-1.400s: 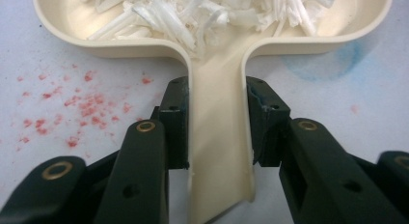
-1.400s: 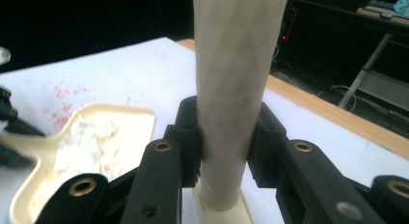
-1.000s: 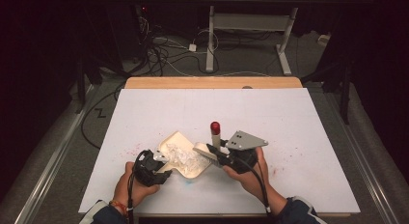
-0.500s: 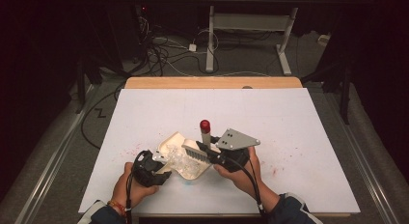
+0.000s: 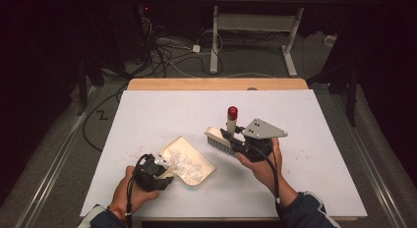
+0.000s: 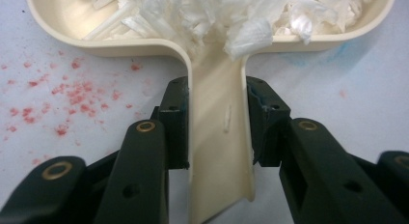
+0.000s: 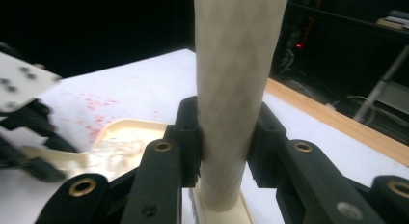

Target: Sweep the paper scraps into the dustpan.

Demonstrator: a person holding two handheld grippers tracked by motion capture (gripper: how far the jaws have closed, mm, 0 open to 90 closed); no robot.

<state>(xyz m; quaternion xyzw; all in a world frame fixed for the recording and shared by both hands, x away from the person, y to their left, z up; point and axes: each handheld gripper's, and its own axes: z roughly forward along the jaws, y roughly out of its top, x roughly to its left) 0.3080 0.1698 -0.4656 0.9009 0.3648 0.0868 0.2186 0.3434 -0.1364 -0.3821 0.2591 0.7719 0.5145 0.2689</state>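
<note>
A cream dustpan [image 5: 194, 161] lies on the white table [image 5: 147, 110], loaded with white paper shreds [image 5: 181, 161]. My left gripper [image 5: 160, 168] is shut on the dustpan's handle [image 6: 219, 137], which runs between its jaws; the pan [image 6: 96, 35] and the shreds [image 6: 217, 11] lie just ahead. To the right, my right gripper [image 5: 236, 139] is shut on a hand brush. The brush's cream handle [image 7: 236, 89] stands upright with a red tip [image 5: 232, 111]. Its bristle head [image 5: 219, 141] hangs just right of the pan, apart from it.
Red specks [image 6: 72, 93] dot the white surface near the pan. A wooden strip [image 5: 216, 84] marks the table's far edge. Beyond it, cables [image 5: 167, 56] and a white desk frame [image 5: 255, 26] stand on the dark floor.
My right gripper carried the brush left over the dustpan, then back right and clear of it. The dustpan and my left gripper have hardly moved.
</note>
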